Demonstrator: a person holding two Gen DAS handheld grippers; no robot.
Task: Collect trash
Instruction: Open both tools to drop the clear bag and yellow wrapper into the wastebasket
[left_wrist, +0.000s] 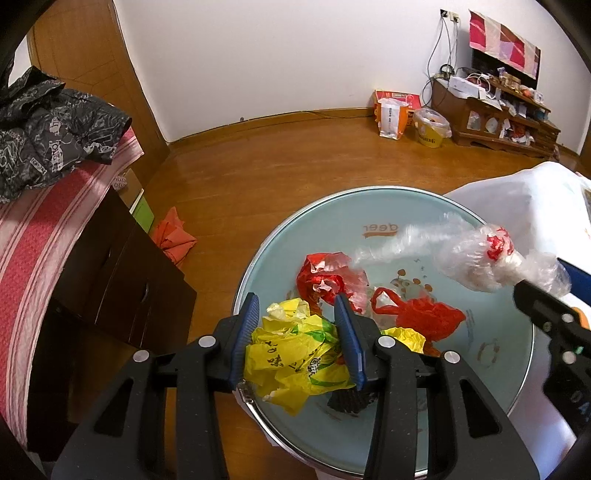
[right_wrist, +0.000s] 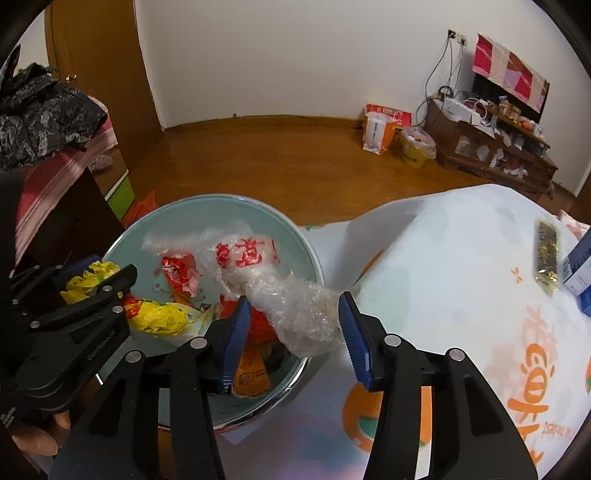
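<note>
Left claw (left_wrist: 297, 334) partly open, blue pads pressed on both sides of crumpled yellow plastic bag (left_wrist: 291, 360), held over near-left rim of round pale-blue basin (left_wrist: 332, 206). Black print on yellow bag, not readable.

Right claw (right_wrist: 291, 332) roughly half open, no earlier view to compare. Clear crinkled plastic bag (right_wrist: 295, 302) lies between pads; left pad touching or just beside it, right pad apart from it, so no firm grip visible. Far end of clear bag carries red printed characters, unreadable, and reaches out over basin.

Inside basin: red plastic bag (left_wrist: 328, 278) near centre, second red bag (left_wrist: 424, 314) to its right, more yellow wrapper (right_wrist: 159, 317), orange packet (right_wrist: 251, 373) at near side. Basin floor printed "deer" in orange, seen upside down, plus small cartoon figures.

Basin sits at left of surface (right_wrist: 461, 258) covered by white sheet with large orange characters, not legible. Far right on surface: long dark-and-gold packet (right_wrist: 546, 258), blue-white box (right_wrist: 580, 273).

Far floor: yellow tub (left_wrist: 430, 129), lettering too small to read for sure.
</note>
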